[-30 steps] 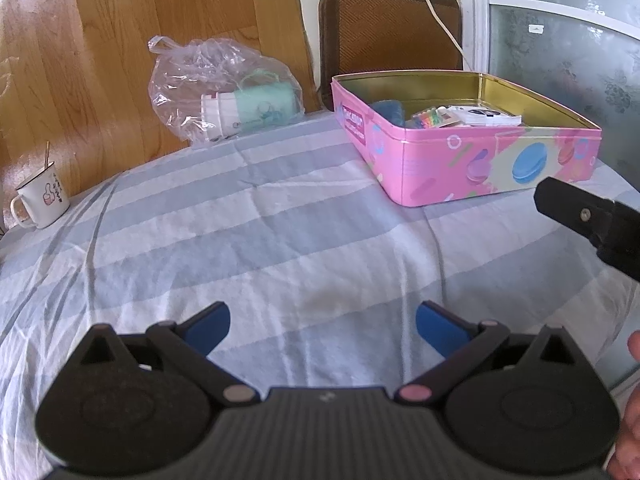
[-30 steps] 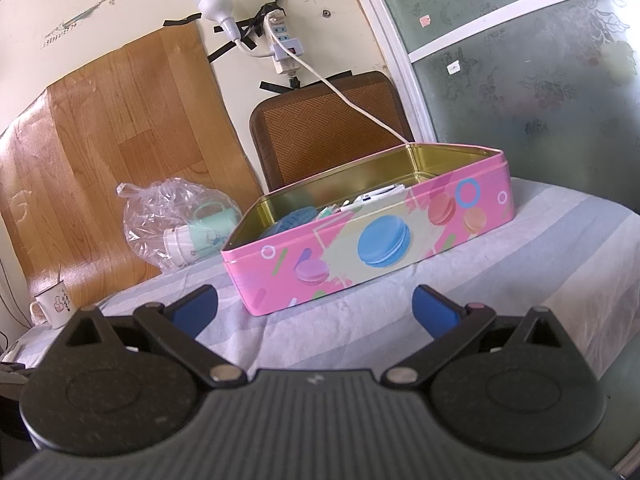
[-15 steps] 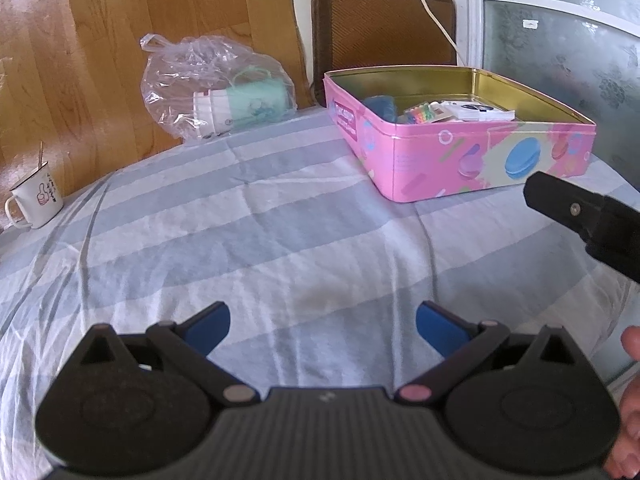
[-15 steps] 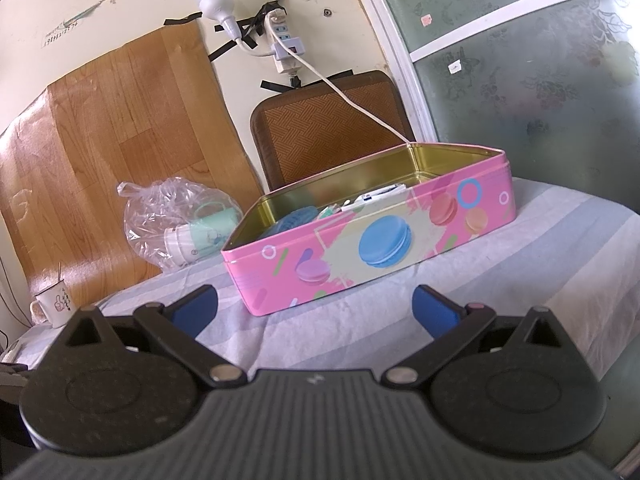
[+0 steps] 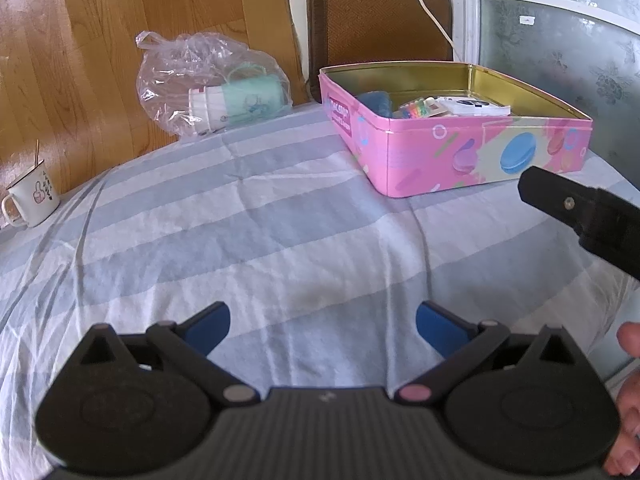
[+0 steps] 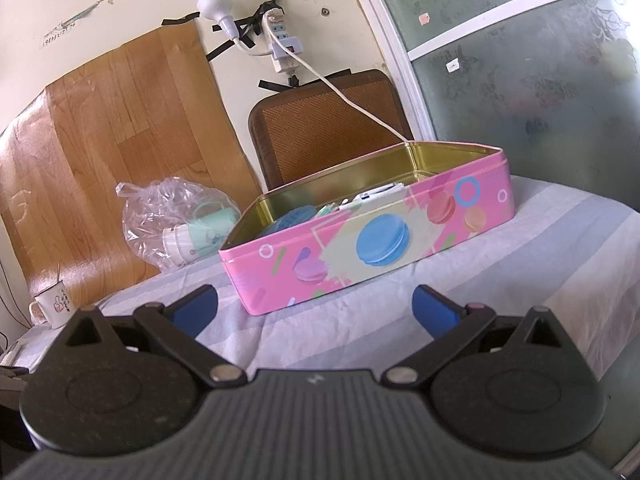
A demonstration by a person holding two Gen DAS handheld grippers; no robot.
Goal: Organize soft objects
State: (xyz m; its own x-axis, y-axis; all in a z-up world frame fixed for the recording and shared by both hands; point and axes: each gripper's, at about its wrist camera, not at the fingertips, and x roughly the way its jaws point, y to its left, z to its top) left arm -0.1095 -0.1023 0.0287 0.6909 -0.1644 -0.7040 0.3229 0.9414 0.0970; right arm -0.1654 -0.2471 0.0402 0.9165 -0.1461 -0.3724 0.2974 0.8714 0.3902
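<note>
Left wrist view: the left gripper (image 5: 322,326) sits at lower centre with its blue pads spread apart and nothing between them, above the striped cloth of the counter (image 5: 248,240). The pink tin (image 5: 452,160) stands open at upper right; a blue soft item (image 5: 376,102) lies in its left part, beside a coloured packet (image 5: 416,110) and white cards (image 5: 476,106). A plastic bag (image 5: 208,80) holding a mint cup sits at upper left; an enamel mug (image 5: 32,196) stands at the left edge. The black body at right appears to be the other tool.

Right wrist view: the right gripper (image 6: 314,310) occupies the lower frame, pads likewise apart and empty, close to the tin's (image 6: 372,248) near wall, well below its rim. The blue soft item (image 6: 294,216) barely shows over that rim.

Risk, as a judgement: a forward move from this low angle would strike the wall and shove the light tin across the loose cloth. Inside, a pinch could snag the cards with the soft item.
</note>
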